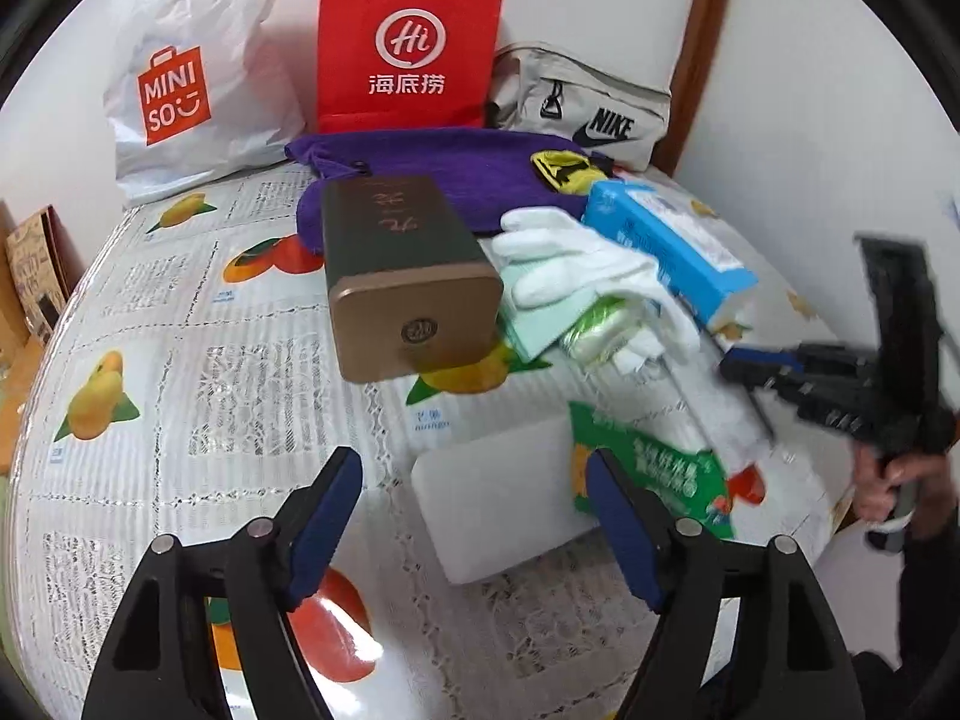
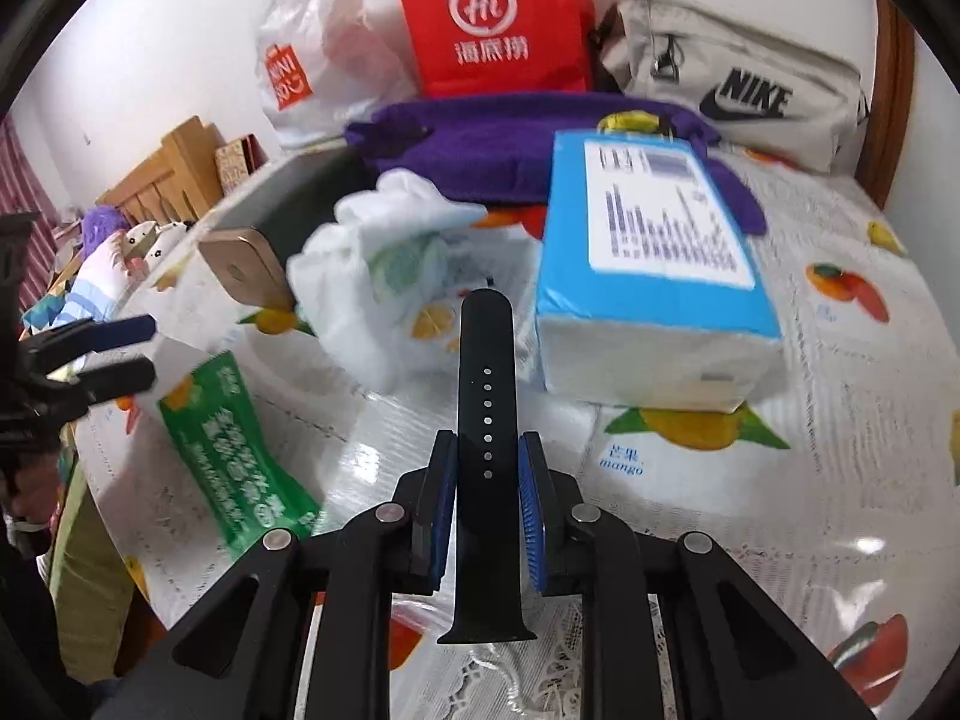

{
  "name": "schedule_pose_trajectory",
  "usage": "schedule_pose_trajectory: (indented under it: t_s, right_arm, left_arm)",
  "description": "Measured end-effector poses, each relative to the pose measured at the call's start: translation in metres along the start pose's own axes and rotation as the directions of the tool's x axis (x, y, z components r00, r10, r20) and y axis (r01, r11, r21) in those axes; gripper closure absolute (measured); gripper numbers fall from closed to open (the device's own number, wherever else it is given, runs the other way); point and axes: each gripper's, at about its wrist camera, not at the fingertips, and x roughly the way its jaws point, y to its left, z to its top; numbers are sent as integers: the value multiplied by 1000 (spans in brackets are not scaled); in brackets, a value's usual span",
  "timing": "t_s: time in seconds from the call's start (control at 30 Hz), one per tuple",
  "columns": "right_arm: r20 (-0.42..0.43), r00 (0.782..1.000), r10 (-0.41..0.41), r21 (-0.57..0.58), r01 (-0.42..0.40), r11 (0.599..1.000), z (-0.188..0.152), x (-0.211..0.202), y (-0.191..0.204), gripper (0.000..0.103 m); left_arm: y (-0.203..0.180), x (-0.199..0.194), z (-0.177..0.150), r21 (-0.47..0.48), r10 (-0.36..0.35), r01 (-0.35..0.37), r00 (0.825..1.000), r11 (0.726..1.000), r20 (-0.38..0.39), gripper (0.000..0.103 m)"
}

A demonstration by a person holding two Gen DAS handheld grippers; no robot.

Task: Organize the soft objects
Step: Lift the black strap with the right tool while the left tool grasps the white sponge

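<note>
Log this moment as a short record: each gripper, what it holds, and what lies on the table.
left gripper: open, empty, above the white sponge block
right gripper: shut on the black watch strap
table middle: white gloves, blue tissue pack, green packet, gold tin
table back: purple towel, red bag, Miniso bag, Nike pouch

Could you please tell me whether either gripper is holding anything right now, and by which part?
The right gripper clamps a black watch strap across its holed section. The left gripper is open and empty.
</note>
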Motion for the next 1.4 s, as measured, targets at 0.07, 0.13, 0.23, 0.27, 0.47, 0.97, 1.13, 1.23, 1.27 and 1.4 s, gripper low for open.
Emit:
schedule_pose_trajectory:
  t_s: [0.07, 0.13, 0.23, 0.27, 0.47, 0.97, 1.13, 1.23, 1.27, 1.4]
  right_arm:
    - [8, 1000, 17, 1, -17, 1000, 0, -6, 2, 83]
    - [21, 999, 28, 8, -28, 1000, 1, -14, 2, 83]
    - [31, 999, 18, 1, -18, 1000, 2, -23, 2, 83]
    - [33, 999, 12, -1, -12, 1000, 2, -25, 1, 83]
    - [12, 1000, -10, 18, 9, 1000, -4, -26, -7, 83]
    - [-9, 1000, 0, 20, 0, 1000, -12, -25, -6, 83]
    - [6, 1000, 4, 30, -4, 1000, -19, -35, -8, 83]
    - [27, 1000, 4, 28, -5, 1000, -21, -44, -7, 83]
    - [33, 999, 3, 28, -4, 1000, -21, -46, -7, 83]
    - [44, 999, -8, 32, 6, 999, -22, -54, -10, 83]
  left_arm:
    - [-1, 1, -6, 27, 3, -3, 1000, 1000, -2, 27]
    - [-2, 1, -11, 53, -9, 9, 1000, 999, 3, 27]
    - [-1, 2, -18, 83, -14, 14, 1000, 996, 0, 27]
    - [-1, 3, -21, 91, -33, 33, 999, 995, 3, 26]
    - [-2, 13, -25, 140, -47, 45, 999, 989, 10, 26]
    - [-24, 22, -19, 167, -33, 30, 999, 985, 13, 67]
    - [-17, 11, -21, 120, -7, 4, 1000, 993, 26, 68]
    - [-10, -1, -21, 82, 21, -25, 999, 996, 47, 68]
    - [-9, -5, -21, 73, 31, -34, 998, 997, 53, 68]
    - [-5, -20, -18, 41, 80, -84, 994, 996, 79, 68]
